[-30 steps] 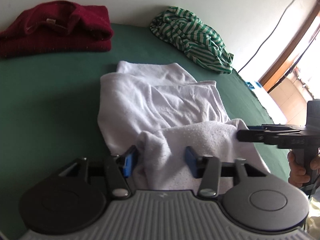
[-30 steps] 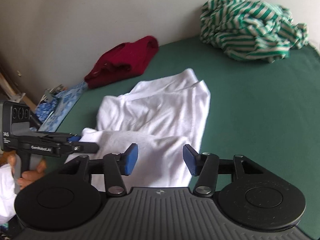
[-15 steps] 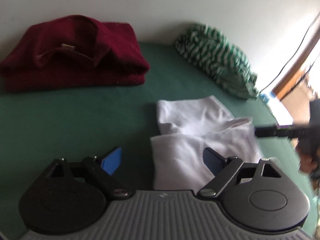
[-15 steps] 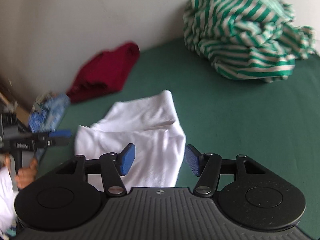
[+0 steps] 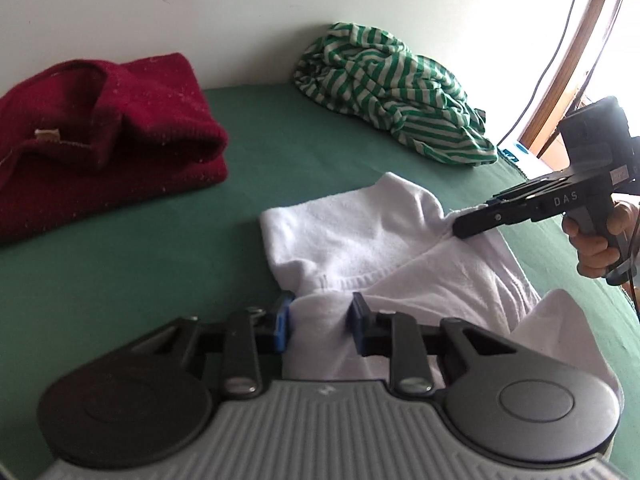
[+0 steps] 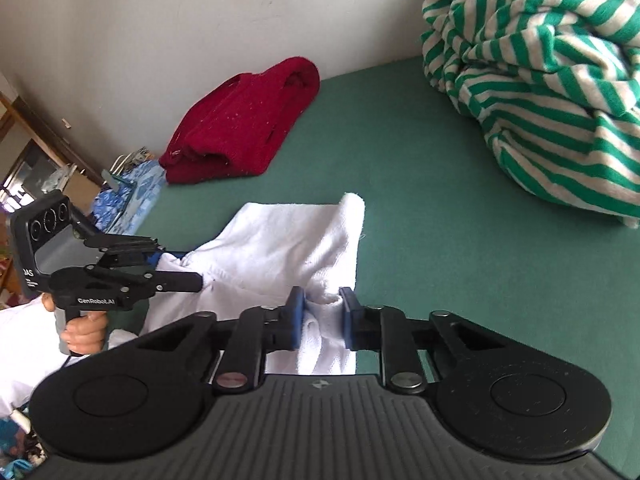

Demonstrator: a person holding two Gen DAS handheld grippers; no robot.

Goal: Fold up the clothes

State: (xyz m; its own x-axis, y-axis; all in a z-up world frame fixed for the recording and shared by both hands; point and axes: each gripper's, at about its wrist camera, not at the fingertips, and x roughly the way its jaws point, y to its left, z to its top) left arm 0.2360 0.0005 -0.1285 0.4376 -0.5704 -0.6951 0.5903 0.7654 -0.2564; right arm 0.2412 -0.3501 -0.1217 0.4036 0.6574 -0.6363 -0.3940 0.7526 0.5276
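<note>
Green-covered worktop (image 5: 280, 152): left gripper (image 5: 318, 322) and right gripper (image 6: 322, 316) fingers closing onto bunched white terry garment (image 5: 360, 240), mid-fold; next needs an even carry-over.

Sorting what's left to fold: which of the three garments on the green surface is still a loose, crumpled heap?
The green-and-white striped garment, bunched by the wall. The red sweater lies folded, and the white garment sits between both closing grippers.

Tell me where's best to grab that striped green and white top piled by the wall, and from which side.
Probably the loose lower edge of the striped top that spills onto the green surface, approached from the open near side. It is a crumpled heap against the wall, so no collar or hem shows clearly.
</note>
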